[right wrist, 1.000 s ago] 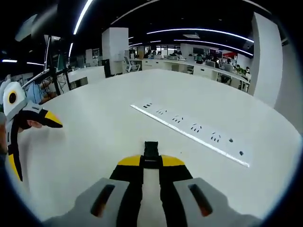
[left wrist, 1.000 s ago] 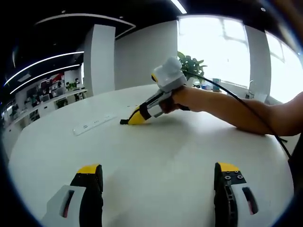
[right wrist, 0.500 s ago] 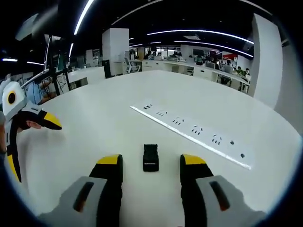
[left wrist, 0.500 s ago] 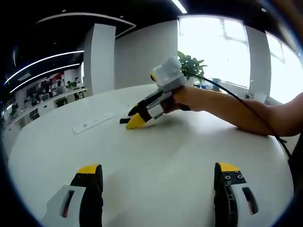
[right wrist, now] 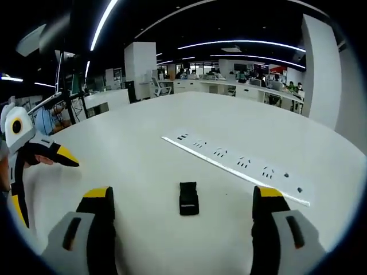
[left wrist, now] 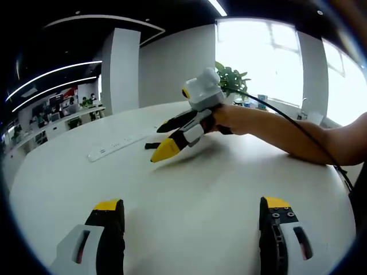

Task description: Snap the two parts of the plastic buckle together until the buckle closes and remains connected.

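Right gripper (right wrist: 180, 201) jaws spread wide, raised just off white table (right wrist: 143, 154), black buckle (right wrist: 188, 198) lying flat between its tips, near power strip (right wrist: 241, 166). Person's forearm (left wrist: 287, 129) extended, resting on table. Left gripper (left wrist: 192, 209) wide apart, holding nothing.

Both views sit low over the white desk (left wrist: 189, 189), facing one another (sharing the power strip (right wrist: 241, 163)).

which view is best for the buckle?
Right gripper view: the black buckle lies on the white table straight ahead between the open jaws. In the left gripper view it's a small dark shape beside the right gripper.
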A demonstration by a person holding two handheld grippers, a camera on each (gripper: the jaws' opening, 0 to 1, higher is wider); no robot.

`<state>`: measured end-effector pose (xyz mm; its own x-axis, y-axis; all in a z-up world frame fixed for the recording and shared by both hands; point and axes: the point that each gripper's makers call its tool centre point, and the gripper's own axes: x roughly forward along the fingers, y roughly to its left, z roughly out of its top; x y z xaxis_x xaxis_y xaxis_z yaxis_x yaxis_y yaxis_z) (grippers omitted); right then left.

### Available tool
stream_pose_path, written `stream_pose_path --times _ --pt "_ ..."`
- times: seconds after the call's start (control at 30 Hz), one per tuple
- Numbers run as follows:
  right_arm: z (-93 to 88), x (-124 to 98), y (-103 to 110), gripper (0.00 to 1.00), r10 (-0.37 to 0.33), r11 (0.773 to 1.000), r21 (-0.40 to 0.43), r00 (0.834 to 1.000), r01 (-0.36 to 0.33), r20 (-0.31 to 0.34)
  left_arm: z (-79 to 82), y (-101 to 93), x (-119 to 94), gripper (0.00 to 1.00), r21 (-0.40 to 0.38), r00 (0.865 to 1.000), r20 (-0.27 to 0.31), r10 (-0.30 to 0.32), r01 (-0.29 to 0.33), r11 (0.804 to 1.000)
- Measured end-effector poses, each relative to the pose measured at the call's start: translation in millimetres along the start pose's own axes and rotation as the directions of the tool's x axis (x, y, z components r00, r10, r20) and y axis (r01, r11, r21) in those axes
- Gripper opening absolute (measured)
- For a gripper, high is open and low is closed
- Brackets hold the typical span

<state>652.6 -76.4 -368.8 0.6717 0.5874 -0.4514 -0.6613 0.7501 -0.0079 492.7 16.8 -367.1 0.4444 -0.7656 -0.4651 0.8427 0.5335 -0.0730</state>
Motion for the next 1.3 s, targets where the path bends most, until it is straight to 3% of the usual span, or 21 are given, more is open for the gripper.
stream_pose_path --times 0.47,0.73,1.3 --pt "3.1 -4 -7 1.0 -0.031 0.999 -0.011 1.0 0.031 0.003 -0.3 0.6 1 0.99 0.002 1.0 -0.002 0.0 0.0 1.0" --pt "10.4 -13 -21 1.0 -0.103 0.995 -0.016 0.994 0.103 0.036 0.3 -0.1 1 0.99 -0.01 1.0 0.004 -0.006 0.006 1.0" --pt "17.5 -28 -12 1.0 -0.127 0.991 -0.035 0.989 0.13 0.07 0.9 -1.0 1 0.99 -0.017 1.0 0.009 -0.012 0.012 1.0"
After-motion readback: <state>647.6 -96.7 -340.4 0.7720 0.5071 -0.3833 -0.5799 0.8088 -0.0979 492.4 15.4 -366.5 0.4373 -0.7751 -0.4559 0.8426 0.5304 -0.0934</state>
